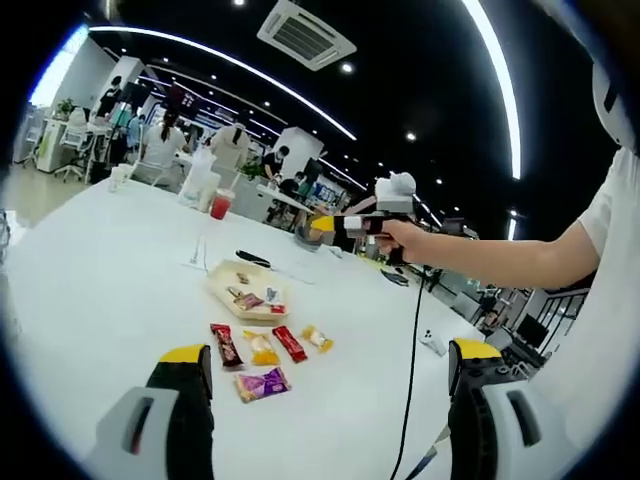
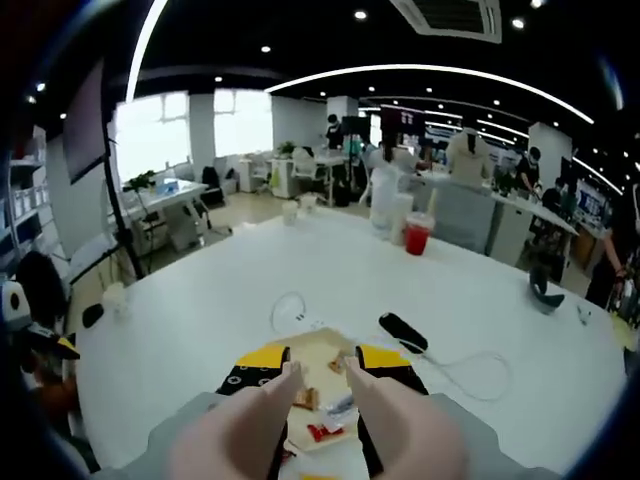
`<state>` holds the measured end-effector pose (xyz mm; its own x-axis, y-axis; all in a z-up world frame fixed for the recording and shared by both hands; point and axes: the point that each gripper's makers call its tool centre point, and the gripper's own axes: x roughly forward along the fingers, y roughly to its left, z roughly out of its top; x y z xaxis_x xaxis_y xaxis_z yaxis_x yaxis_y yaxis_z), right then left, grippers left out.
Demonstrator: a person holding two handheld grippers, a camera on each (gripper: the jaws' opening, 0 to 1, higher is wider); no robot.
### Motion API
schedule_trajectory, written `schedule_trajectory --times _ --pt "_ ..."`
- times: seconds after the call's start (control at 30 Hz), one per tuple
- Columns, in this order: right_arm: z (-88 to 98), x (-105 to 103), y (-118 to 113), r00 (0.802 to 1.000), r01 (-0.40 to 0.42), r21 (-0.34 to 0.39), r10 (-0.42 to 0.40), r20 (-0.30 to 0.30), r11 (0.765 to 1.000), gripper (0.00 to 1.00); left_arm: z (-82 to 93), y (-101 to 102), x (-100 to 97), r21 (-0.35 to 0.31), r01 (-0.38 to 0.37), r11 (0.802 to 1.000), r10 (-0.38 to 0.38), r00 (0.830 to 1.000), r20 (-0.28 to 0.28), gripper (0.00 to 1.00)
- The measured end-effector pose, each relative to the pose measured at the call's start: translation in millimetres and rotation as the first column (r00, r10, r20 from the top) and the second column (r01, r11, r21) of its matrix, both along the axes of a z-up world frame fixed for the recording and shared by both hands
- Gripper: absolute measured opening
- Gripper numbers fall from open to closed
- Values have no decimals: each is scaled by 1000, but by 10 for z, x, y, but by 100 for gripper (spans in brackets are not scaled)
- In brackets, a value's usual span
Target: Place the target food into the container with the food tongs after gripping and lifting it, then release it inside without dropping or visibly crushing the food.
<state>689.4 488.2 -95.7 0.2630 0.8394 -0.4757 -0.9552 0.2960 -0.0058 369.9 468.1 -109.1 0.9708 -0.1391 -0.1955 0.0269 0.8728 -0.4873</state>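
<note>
Five wrapped snacks lie at lower centre of the white table, just below the tray. Left gripper jaws stand wide apart, empty. Right gripper, jaws parted, hovers above the tray.

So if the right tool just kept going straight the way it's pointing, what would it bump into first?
Probably the tray of snacks on the white table: it lies right between and ahead of the right tool. Depth is hard to judge.
</note>
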Motion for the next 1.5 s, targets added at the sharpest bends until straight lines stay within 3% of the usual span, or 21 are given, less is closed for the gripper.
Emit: schedule_trajectory --times 0.1,0.23,0.33,0.43,0.53,0.6,0.73,0.87,0.97,1.1,1.17,1.23,1.4,1.5 --pt "-92 -7 -68 1000 8 7 -8 -25 1000 25 14 -61 28 40 22 999 -22 1000 -16 99" --pt "-166 28 -145 999 12 11 -12 -36 1000 25 -18 -57 69 45 23 999 -22 1000 -14 99" --pt "-143 29 -286 996 41 43 -38 -82 998 25 -89 -16 151 4 0 1000 0 999 -32 99" --pt "-175 16 -360 998 29 28 -27 -56 999 25 84 -5 182 50 -17 999 17 1000 18 99" --pt "-176 10 -418 995 45 56 -40 -89 997 25 133 47 179 20 -66 998 66 997 35 99" --pt "-199 14 -491 996 50 46 -46 -79 998 25 147 23 190 -8 -66 998 66 997 45 99" --pt "-223 51 -540 994 65 58 -59 -90 996 25 81 -16 225 19 -39 999 39 999 10 99" --pt "-247 86 -577 992 77 64 -70 -105 995 25 190 27 216 32 -53 998 52 998 20 99" --pt "-258 29 -594 993 73 64 -67 -101 995 25 266 55 211 34 -60 998 58 997 41 99" --pt "-266 -87 -634 993 68 71 -60 -99 995 25 182 144 217 41 -62 997 61 998 20 99" --pt "-335 -153 -660 991 62 64 -54 -125 996 25 197 179 168 51 -64 997 63 998 7 99" --pt "-417 -201 -698 994 42 35 -39 -100 999 25 238 206 136 50 -70 996 69 997 27 99" --pt "-489 -221 -795 990 63 48 -56 -126 997 26 189 256 59 43 -78 996 78 997 17 99" --pt "-459 -261 -812 994 45 54 -39 -100 998 26 215 326 94 98 -91 991 85 995 59 99"
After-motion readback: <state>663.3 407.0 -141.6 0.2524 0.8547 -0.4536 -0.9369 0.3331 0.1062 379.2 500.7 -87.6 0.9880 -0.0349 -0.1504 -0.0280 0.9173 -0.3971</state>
